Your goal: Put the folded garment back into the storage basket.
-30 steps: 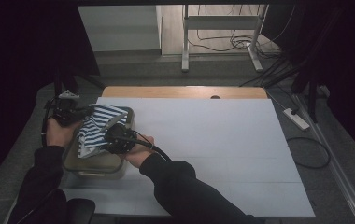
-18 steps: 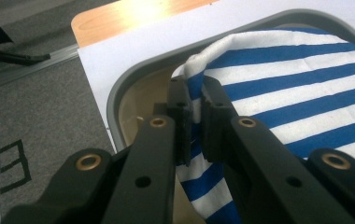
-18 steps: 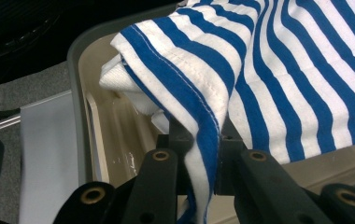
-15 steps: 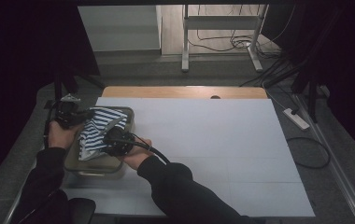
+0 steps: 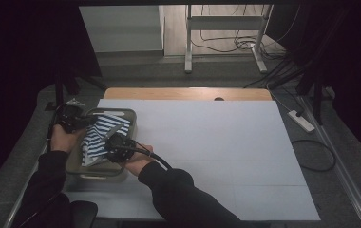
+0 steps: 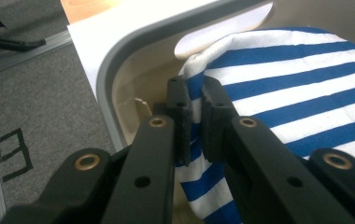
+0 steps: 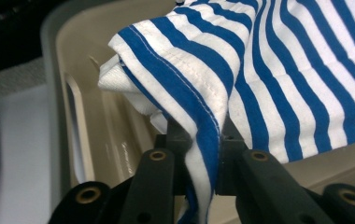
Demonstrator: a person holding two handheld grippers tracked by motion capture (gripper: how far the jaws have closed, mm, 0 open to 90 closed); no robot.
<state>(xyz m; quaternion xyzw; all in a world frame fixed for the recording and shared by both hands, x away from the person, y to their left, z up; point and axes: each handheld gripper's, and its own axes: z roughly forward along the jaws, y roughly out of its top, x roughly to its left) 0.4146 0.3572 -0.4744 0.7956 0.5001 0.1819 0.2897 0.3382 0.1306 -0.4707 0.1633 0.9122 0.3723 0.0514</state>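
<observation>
High view, left to right: left gripper [image 5: 76, 118] and right gripper [image 5: 117, 147] each pinch a hemmed edge of the soft, light blue-striped cloth [image 5: 100, 135], draped limp over the beige tub [image 5: 131, 118] at the table's [image 5: 216, 142] near-left.

High view: dim overall; frame edges near black; white surface [image 5: 207, 142] evenly lit.
Gripper views: bright, soft light; near jaws slightly blurred; left edge of right gripper view smeared.
</observation>
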